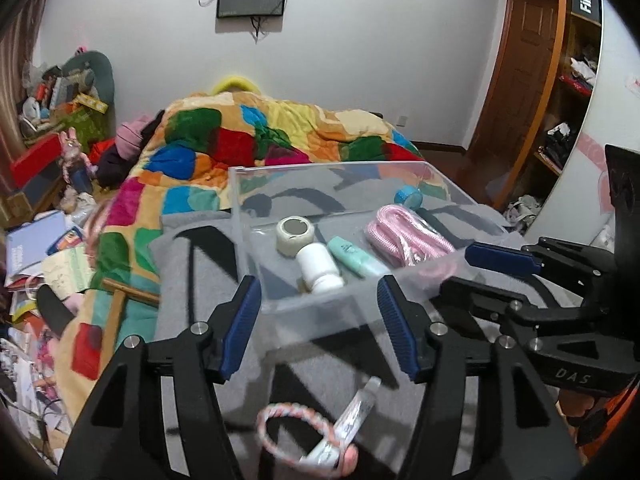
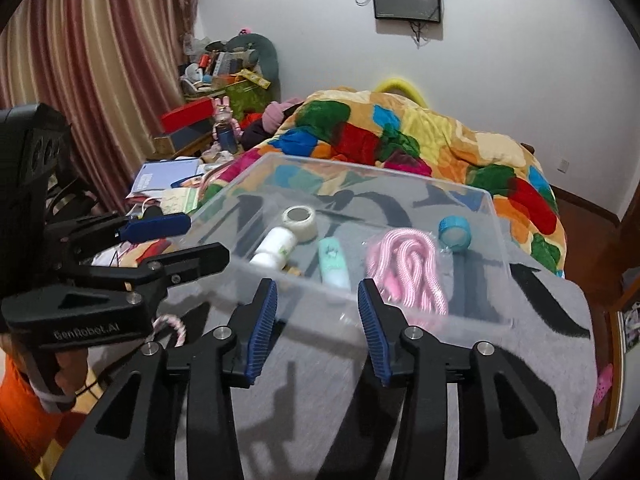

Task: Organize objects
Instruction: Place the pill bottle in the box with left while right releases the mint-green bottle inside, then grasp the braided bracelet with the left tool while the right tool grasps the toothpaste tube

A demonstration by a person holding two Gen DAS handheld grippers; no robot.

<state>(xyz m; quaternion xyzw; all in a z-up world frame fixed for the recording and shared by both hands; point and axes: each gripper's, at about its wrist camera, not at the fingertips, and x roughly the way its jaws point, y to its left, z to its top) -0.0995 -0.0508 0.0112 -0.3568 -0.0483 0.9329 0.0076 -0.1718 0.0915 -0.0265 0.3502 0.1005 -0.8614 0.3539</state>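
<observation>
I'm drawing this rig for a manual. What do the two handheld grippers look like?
Both match: the left gripper and right gripper have black angular plastic linkages with silver pivot bolts and triangular cut-outs, ending in ribbed blue finger pads. Seen side-on, the left body reads "GenRobot.AI" and the right "DAS". No cables are visible.

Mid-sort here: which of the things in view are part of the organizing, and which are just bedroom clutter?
Job items: clear bin holding white tape roll, white bottle, mint tube, pink rope, blue tape roll; outside it, braided ring and small tube.

Lying about: patchwork quilt, papers, toy rabbit.
</observation>
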